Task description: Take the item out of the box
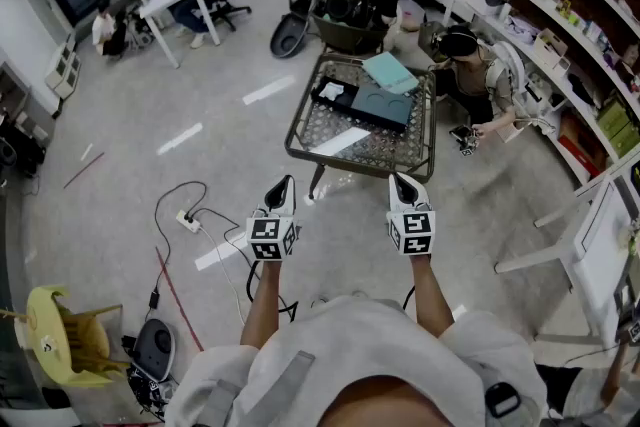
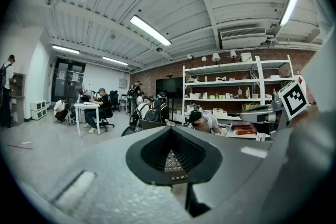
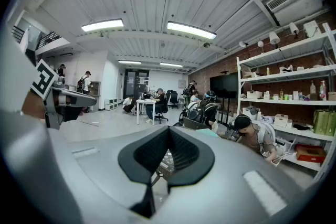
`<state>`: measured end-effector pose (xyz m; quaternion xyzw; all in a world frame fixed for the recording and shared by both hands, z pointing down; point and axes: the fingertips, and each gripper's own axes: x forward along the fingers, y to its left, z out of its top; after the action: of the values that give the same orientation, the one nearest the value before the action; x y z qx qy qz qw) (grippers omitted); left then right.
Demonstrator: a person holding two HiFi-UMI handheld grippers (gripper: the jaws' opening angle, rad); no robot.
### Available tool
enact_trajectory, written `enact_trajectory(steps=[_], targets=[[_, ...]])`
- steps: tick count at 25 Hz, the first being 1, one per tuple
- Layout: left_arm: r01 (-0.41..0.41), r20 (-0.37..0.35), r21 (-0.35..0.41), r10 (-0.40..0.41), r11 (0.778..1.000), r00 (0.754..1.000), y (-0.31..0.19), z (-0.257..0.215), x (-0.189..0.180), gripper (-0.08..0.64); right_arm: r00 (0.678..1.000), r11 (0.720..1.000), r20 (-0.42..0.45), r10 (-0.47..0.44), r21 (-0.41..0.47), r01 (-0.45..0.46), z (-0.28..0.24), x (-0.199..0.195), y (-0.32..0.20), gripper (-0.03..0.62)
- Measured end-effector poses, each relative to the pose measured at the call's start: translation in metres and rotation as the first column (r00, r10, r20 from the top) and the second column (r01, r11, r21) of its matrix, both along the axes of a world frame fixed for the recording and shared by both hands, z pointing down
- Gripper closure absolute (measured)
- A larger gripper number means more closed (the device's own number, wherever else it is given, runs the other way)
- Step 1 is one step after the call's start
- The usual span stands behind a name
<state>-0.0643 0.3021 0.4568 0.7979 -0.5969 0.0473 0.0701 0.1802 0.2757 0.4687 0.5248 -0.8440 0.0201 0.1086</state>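
Note:
A flat dark box lies on a small glass-topped metal table ahead of me. A teal lid or sheet rests at the box's far end and a white item at its left end. A white strip lies on the table nearer to me. My left gripper and my right gripper hover side by side over the floor, short of the table's near edge. Both are shut with nothing between the jaws, as the left gripper and the right gripper show in their own views.
Cables and a power strip lie on the floor at my left. A yellow chair stands at the lower left and a white chair at the right. A person crouches by the shelves, and others sit beyond the table.

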Motion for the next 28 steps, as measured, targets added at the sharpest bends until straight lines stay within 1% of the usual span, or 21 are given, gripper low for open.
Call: enact_trajectory(steps=[9,13,17,21,28], targets=[[-0.007,0.005,-0.015,0.007,1.000,1.000,-0.005,0.004,-0.010,0.558,1.000,1.000,-0.007,-0.009,0.006,0.009,-0.001,-0.013,-0.007,0.594],[-0.009,0.006,-0.013,0.009,1.000,1.000,-0.006,0.003,-0.011,0.558,1.000,1.000,0.008,-0.008,0.017,0.008,-0.004,-0.013,-0.008,0.594],[-0.009,0.013,-0.011,0.009,1.000,1.000,-0.008,0.003,-0.004,0.558,1.000,0.999,0.003,-0.017,0.027,0.017,-0.005,-0.009,-0.012,0.594],[-0.006,0.014,-0.025,0.007,1.000,1.000,-0.007,0.009,0.007,0.558,1.000,1.000,-0.003,-0.026,0.016,0.026,-0.001,0.000,-0.012,0.593],[0.005,0.020,-0.024,-0.004,1.000,1.000,-0.014,0.010,0.028,0.558,0.999,0.999,0.000,-0.049,0.001,0.049,0.007,0.018,-0.021,0.594]])
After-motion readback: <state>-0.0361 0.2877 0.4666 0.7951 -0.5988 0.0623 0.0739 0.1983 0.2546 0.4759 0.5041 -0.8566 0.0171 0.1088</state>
